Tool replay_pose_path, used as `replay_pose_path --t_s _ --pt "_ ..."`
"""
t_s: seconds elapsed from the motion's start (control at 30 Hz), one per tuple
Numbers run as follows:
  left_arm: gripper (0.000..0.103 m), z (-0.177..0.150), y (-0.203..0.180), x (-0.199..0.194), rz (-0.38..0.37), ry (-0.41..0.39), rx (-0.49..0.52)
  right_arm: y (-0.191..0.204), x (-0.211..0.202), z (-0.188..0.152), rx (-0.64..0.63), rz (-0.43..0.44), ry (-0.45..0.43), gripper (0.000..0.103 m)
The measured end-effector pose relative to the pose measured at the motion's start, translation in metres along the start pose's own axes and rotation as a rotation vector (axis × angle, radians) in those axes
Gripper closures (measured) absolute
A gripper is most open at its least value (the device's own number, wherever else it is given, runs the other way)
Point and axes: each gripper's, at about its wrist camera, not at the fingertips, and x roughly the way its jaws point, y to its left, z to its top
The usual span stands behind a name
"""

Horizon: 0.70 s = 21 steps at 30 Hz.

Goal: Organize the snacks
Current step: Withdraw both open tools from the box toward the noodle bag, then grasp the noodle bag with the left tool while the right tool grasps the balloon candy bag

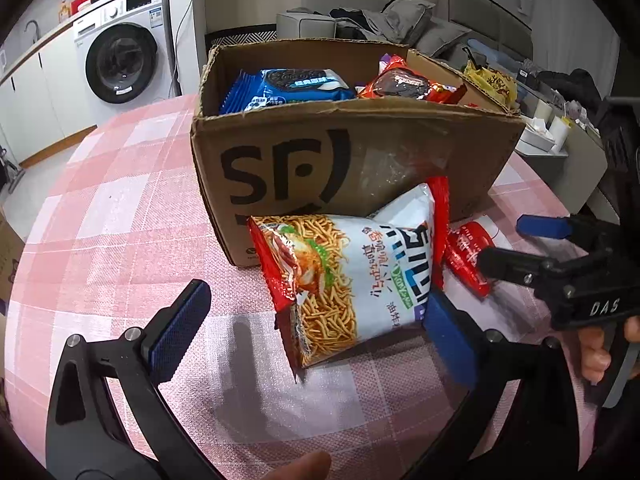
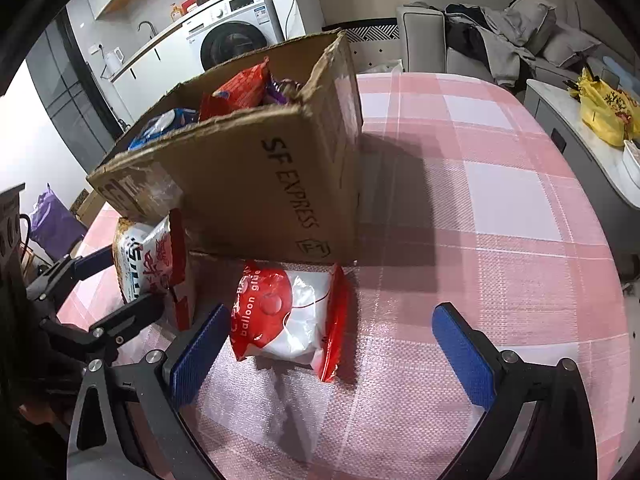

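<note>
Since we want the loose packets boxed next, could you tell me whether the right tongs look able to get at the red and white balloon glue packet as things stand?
Probably yes. The right tongs are open, and the balloon glue packet lies flat on the tablecloth just ahead between them, with nothing on top. The cardboard box sits close behind it.

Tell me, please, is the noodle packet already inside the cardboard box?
No, the noodle packet leans against the cardboard box outside.

Washing machine (image 1: 120, 60), grey sofa (image 2: 500, 40) — perhaps clothes-strewn
</note>
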Motion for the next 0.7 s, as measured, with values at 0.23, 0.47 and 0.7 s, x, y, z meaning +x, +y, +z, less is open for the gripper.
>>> replay_pose_path --t_s 0.23,0.47,0.7 --pt "0.001 0.0 -0.001 0.005 0.004 0.003 0.0 0.006 0.007 0.001 -0.006 -0.009 0.004 0.001" --pt "0.005 -0.005 0.005 0.006 -0.039 0.017 -0.033 0.011 0.01 0.001 -0.028 0.005 -0.002 0.003" --pt "0.033 -0.004 -0.002 0.008 -0.115 0.011 -0.022 0.02 0.008 -0.004 -0.059 0.019 -0.008 0.019"
